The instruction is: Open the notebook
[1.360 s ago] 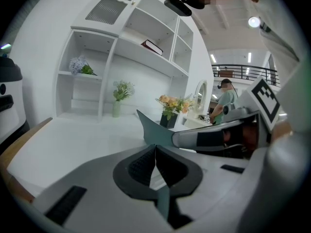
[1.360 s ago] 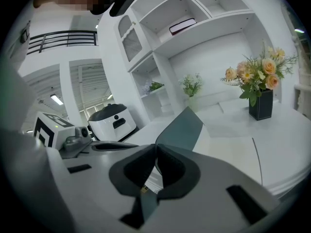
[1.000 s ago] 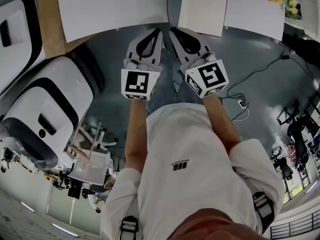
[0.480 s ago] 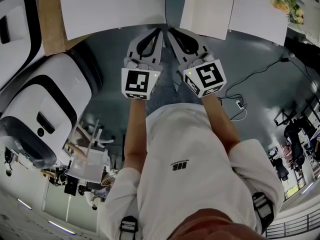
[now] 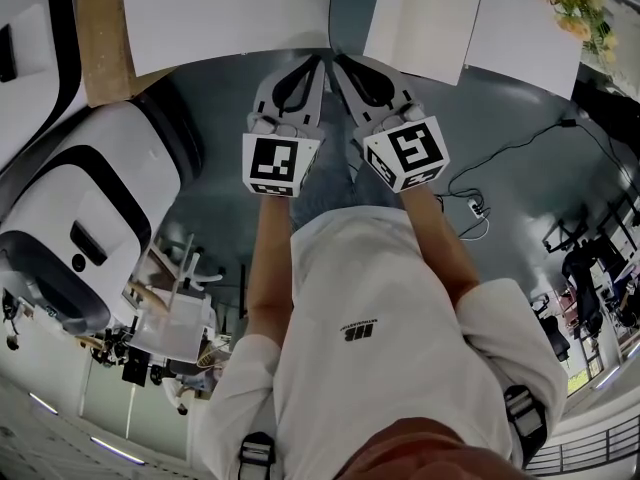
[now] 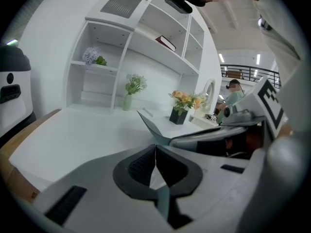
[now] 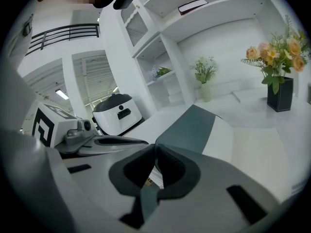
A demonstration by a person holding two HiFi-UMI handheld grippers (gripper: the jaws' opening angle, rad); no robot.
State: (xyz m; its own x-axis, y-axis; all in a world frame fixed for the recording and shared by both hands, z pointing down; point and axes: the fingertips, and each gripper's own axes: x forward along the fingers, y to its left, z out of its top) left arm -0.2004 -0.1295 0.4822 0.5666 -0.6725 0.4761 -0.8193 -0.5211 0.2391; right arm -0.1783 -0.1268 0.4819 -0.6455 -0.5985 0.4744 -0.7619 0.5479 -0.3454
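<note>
White desk (image 5: pixel 230 18) beneath wall shelves (image 6: pixel 160 50): apparently little left to do.
Shows one notebook (image 5: pixel 425 23) near the front edge, seemingly open already, white page up, grey-green cover (image 7: pixel 187 127) swung left. Finds two tools short of it, left hand-held gripper (image 5: pixel 318 63) and right hand-held gripper (image 5: pixel 340 61), both pinched closed, empty. Also three flower arrangements (image 6: pixel 183 103), one shelved book (image 6: pixel 166 42).

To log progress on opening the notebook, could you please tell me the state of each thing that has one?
notebook: partly open, white page showing.
cover: lifted at a tilt, not laid flat.
right gripper: shut, apparently on the cover's near corner.
left gripper: shut, nothing seen between its jaws.
book on the shelf: closed, lying flat.
</note>
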